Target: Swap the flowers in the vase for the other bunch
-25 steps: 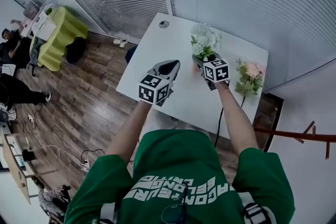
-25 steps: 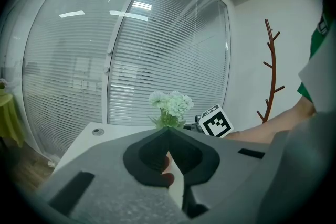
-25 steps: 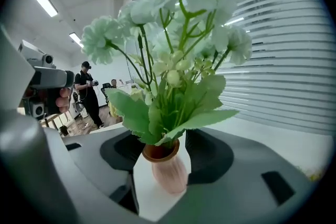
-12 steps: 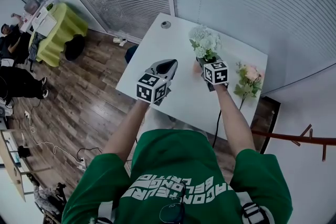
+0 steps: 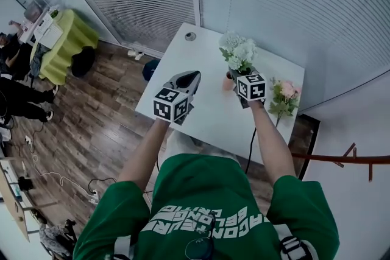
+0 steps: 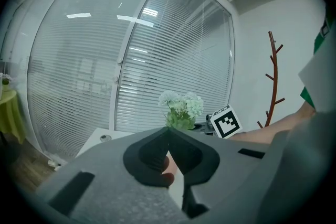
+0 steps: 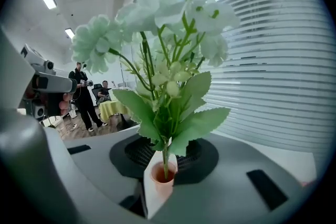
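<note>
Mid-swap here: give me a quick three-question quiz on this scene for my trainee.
1. True or false: the pink bunch stands in the vase.
2. Which flowers sit between the jaws of the right hand-held gripper? A) pink B) white C) none
3. Fill in: the jaws of the left hand-held gripper are ____.

Key:
1. False. It lies on the table, beside the vase.
2. B. The jaws have just been closing, and they are now on the stems of the white bunch, whose stem end is in the vase.
3. Shut, with nothing held.
</note>
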Available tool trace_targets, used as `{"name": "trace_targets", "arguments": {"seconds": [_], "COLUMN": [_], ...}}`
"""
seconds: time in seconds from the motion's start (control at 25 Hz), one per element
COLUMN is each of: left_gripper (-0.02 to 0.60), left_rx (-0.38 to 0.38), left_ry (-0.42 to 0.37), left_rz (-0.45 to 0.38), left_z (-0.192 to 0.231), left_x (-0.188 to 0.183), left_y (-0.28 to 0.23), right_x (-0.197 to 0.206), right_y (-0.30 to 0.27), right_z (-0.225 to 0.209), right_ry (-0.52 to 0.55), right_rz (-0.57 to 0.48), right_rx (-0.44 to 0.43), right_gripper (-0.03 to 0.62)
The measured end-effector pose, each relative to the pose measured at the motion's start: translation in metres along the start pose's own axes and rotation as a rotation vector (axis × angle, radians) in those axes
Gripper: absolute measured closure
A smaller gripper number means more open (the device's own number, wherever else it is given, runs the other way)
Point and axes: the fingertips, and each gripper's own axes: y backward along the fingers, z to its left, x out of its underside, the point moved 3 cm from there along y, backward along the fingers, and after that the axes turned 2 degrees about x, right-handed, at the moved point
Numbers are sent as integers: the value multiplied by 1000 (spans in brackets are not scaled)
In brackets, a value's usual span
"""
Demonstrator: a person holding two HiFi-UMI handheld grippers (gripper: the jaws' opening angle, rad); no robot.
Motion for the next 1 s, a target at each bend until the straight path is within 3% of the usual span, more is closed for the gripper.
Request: {"name": "trace_targets", "arguments": {"seconds": [0.6, 1.0], "left_gripper": [580, 580], "left_rx": [60, 91], "left_ry": [13, 10], "left_rz": [-26, -28], "left_z": [-9, -20], "left_x": [-64, -83], "left_y": [7, 2], "right_x": [-103, -114], "right_y": [56, 95], "right_z": [32, 41], "right_ry": [28, 40], "right_rz": [-87, -93], "right_rx": [12, 30], "right_gripper": [516, 516]}}
